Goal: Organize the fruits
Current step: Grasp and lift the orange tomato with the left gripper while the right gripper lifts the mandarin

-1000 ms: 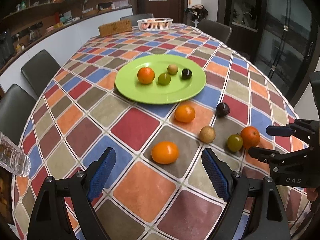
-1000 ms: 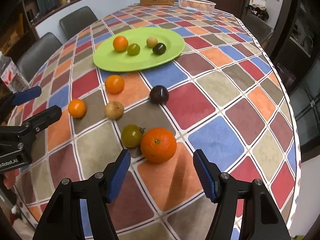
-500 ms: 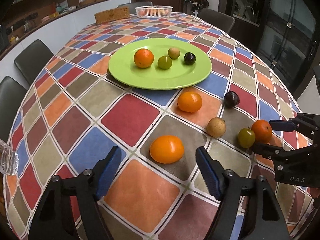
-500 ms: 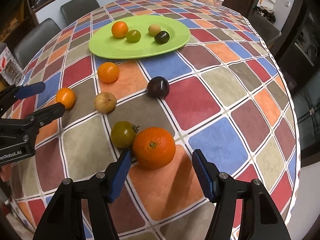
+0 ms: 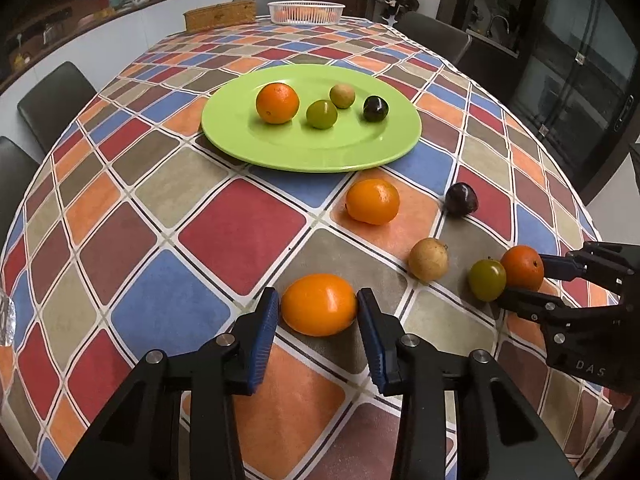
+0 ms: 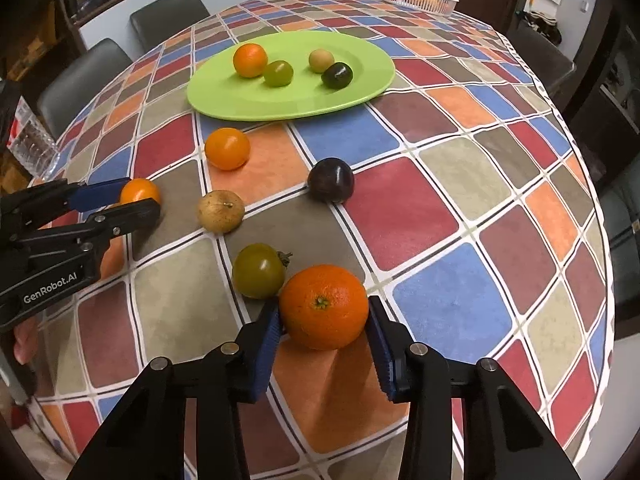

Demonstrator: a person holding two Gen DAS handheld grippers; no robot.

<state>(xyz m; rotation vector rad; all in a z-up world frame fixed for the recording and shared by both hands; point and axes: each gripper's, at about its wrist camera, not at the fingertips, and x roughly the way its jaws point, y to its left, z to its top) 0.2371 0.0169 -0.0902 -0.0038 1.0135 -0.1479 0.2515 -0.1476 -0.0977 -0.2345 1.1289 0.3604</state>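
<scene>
A green plate (image 5: pixel 248 140) holds an orange, a green fruit, a tan fruit and a dark plum. On the cloth lie a yellow-orange fruit (image 5: pixel 319 310), a second orange fruit (image 5: pixel 372 201), a dark plum (image 5: pixel 461 199), a tan fruit (image 5: pixel 428 259), a green tomato (image 6: pixel 259 270) and an orange (image 6: pixel 323 306). My left gripper (image 5: pixel 318 330) has its pads touching both sides of the yellow-orange fruit on the table. My right gripper (image 6: pixel 323 334) has its pads against both sides of the orange, which rests on the table.
The round table (image 5: pixel 240 236) has a checkered cloth. A white basket (image 5: pixel 306 12) and a woven box (image 5: pixel 219 16) stand at the far edge. A plastic bottle (image 6: pixel 32 144) stands at the left edge. Dark chairs (image 5: pixel 52 100) ring the table.
Both grippers moved forward and down, and their jaws narrowed from wide open onto their fruits: left around the yellow-orange fruit, right around the orange.
</scene>
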